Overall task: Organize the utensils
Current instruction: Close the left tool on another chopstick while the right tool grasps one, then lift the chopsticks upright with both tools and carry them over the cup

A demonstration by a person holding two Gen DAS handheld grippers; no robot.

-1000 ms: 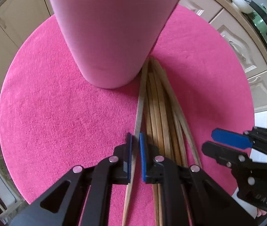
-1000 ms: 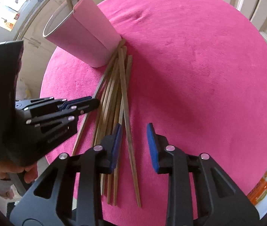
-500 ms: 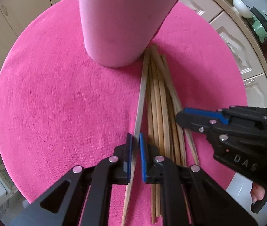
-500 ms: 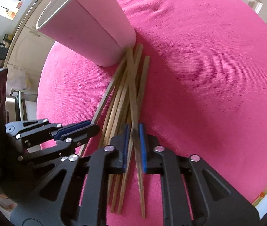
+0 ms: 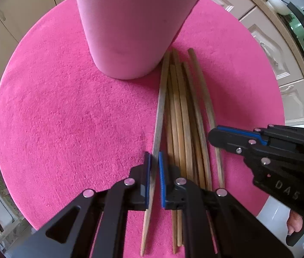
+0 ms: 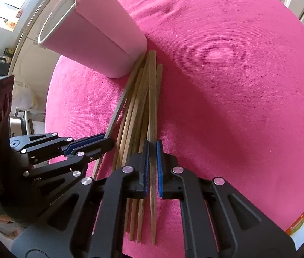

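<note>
A bundle of several wooden chopsticks (image 5: 186,111) lies on a round pink mat (image 5: 66,118), tips against a pale pink holder cup (image 5: 134,21). My left gripper (image 5: 154,161) is shut on the leftmost, greyer chopstick (image 5: 161,99), which lies at mat level. My right gripper (image 6: 152,148) is shut on the rightmost chopstick (image 6: 152,90) of the bundle (image 6: 137,107). The cup (image 6: 96,34) holds a couple of chopsticks, seen at its rim. Each gripper shows in the other's view: the right one (image 5: 218,135), the left one (image 6: 107,143).
The mat (image 6: 227,86) covers a small round table. Cream cabinet drawers (image 5: 280,60) stand beyond the table on the right. A worktop with bright windows (image 6: 12,4) lies behind the cup. An orange packet (image 6: 300,219) lies below the table edge.
My right gripper came down onto the bundle and shut on the rightmost chopstick. My left gripper stayed shut on the leftmost chopstick and drew back a little from the cup.
</note>
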